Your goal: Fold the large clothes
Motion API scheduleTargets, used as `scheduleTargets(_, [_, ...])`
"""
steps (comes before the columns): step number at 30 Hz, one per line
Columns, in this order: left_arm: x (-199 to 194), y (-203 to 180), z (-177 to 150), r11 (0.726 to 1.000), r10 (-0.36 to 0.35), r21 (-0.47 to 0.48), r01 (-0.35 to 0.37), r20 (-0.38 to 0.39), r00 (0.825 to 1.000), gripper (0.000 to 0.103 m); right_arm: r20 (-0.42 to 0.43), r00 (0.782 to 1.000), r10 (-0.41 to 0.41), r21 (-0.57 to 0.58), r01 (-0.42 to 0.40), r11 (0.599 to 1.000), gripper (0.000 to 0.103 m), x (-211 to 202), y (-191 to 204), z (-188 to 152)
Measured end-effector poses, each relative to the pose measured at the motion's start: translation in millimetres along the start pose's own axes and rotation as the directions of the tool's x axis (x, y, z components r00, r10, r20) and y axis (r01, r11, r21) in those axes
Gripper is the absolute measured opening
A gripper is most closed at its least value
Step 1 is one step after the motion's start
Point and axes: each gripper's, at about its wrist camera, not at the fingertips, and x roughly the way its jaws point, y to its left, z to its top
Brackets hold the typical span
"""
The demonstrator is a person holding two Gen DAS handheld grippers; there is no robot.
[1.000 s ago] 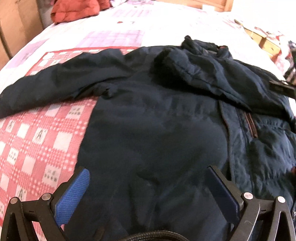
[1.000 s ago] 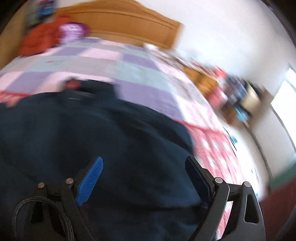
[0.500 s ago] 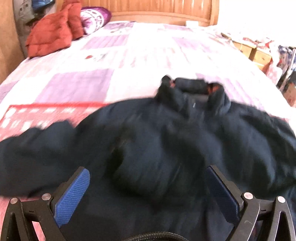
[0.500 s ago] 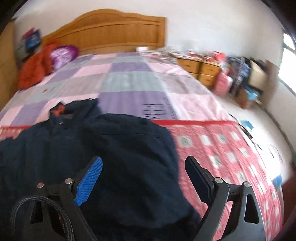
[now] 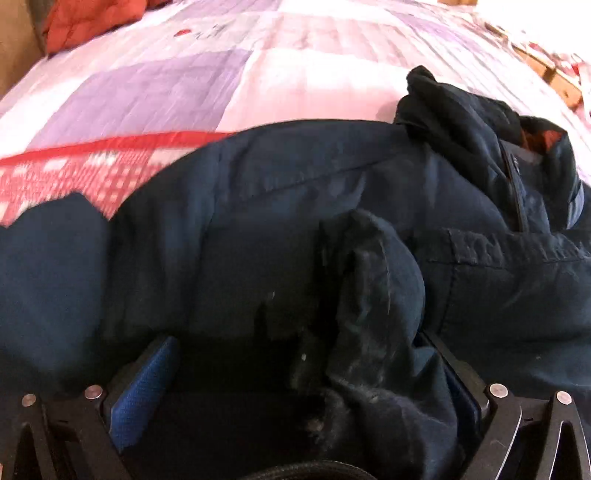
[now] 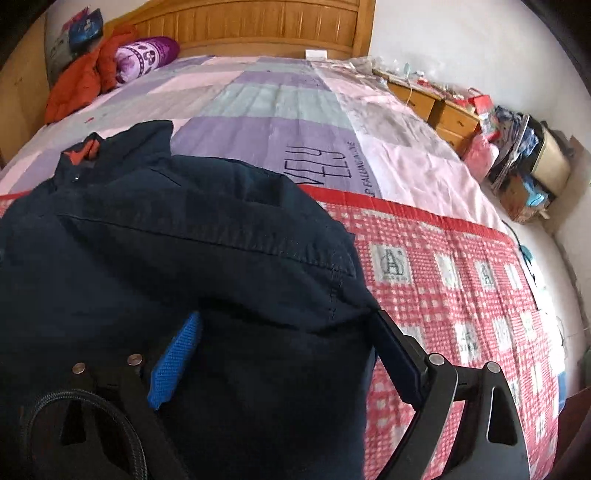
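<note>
Two grippers press into your navy jacket [image 5: 258, 221] on the quilted bed [image 6: 288, 107] — your left gripper [image 5: 303, 373] spread wide with a bunched fold between its fingers, your right gripper [image 6: 291, 354] likewise parted over the jacket's right edge, clamping nothing.

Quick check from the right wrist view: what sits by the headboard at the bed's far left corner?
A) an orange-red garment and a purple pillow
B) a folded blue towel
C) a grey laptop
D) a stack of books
A: an orange-red garment lies crumpled beside a purple pillow under the headboard, well beyond the jacket.
</note>
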Motion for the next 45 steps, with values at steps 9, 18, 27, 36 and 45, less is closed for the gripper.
scheduleTargets(9, [-15, -3, 21, 0.996, 0.065, 0.062, -0.064, -0.015, 0.998, 0.103, -0.038, 0.999, -0.008, 0.145, 0.014, 0.989, 0.103, -1, -37, 5])
scheduleTargets(18, [-83, -102, 13, 0.969, -0.136, 0.228, 0.097, 0.164, 0.977, 0.103, 0.22, 0.972, 0.083, -0.058, -0.072, 0.996, 0.1, -83, 65, 23])
scheduleTargets(27, [-6, -83, 30, 0.989, -0.078, 0.13, 0.076, 0.008, 0.997, 0.103, 0.065, 0.998, -0.009, -0.187, 0.021, 0.982, 0.1, -9, 90, 35])
scheduleTargets(36, [12, 18, 32, 0.994, 0.019, -0.107, -0.021, -0.02, 1.0, 0.103, 0.003, 0.998, -0.063, 0.01, 0.063, 0.998, 0.103, 13, -17, 18])
scheduleTargets(45, [-60, -29, 15, 0.991, 0.132, 0.011, -0.137, 0.206, 0.97, 0.103, 0.138, 0.985, -0.108, 0.027, 0.105, 0.994, 0.103, -51, -3, 8])
